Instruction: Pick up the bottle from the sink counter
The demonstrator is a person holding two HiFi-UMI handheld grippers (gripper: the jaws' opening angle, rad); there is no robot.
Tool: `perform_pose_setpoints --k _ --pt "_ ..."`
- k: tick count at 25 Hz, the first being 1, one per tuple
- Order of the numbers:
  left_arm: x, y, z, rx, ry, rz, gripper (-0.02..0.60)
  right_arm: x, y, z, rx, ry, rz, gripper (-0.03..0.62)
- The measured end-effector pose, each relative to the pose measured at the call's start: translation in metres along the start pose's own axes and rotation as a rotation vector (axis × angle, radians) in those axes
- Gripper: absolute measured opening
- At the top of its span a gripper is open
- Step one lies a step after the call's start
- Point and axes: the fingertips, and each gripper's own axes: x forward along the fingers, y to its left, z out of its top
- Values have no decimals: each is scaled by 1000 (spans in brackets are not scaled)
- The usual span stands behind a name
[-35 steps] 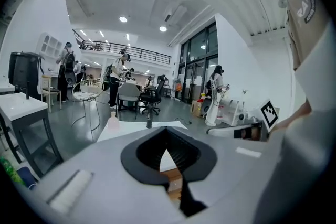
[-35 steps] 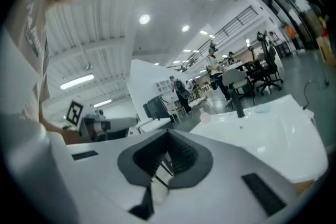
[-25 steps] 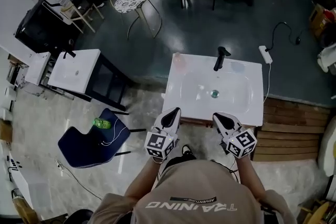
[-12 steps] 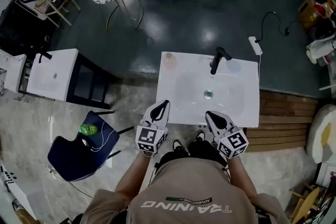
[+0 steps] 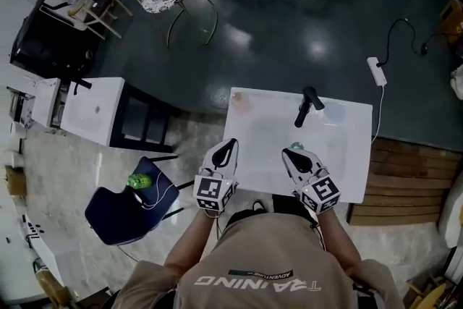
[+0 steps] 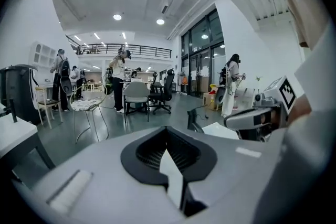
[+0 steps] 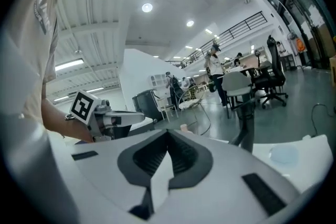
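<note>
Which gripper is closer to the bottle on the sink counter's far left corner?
Left. The left gripper is on the near side of the bottle, almost in line with it; the right gripper is equally far back but off to its right.

Ahead of the jaws the white tabletop point(image 5: 347, 163) looks smooth and glazed, like ceramic, and the faucet point(image 5: 305, 105) on it is matt black. Beyond the left gripper point(image 5: 228, 148) the small bottle point(image 5: 241, 102) looks like pale translucent plastic, though it is too small to be sure. The shells of that gripper and the right gripper point(image 5: 293, 154) are matt pale plastic, with black ribbed pads point(image 6: 149, 152). Farther ahead the dark floor point(image 5: 289, 32) is glossy and mirrors the lights. Right of the jaws lie bare wooden boards point(image 5: 405, 177).
</note>
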Motion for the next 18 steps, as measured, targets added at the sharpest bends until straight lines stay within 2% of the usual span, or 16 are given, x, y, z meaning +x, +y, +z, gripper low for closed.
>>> perform_pose_setpoints --k 4,9,14,18 --pt "23 -1 7 3 24 53 9 22 -26 2 -19 47 28 8" --pt "36 0 -9 -67 49 121 9 38 -37 -3 -3 63 73 8" --pt "51 6 -21 -24 59 106 9 37 -35 -16 17 95 105 8" --pt "66 25 -28 -9 44 88 9 42 -33 -21 -5 113 86 8"
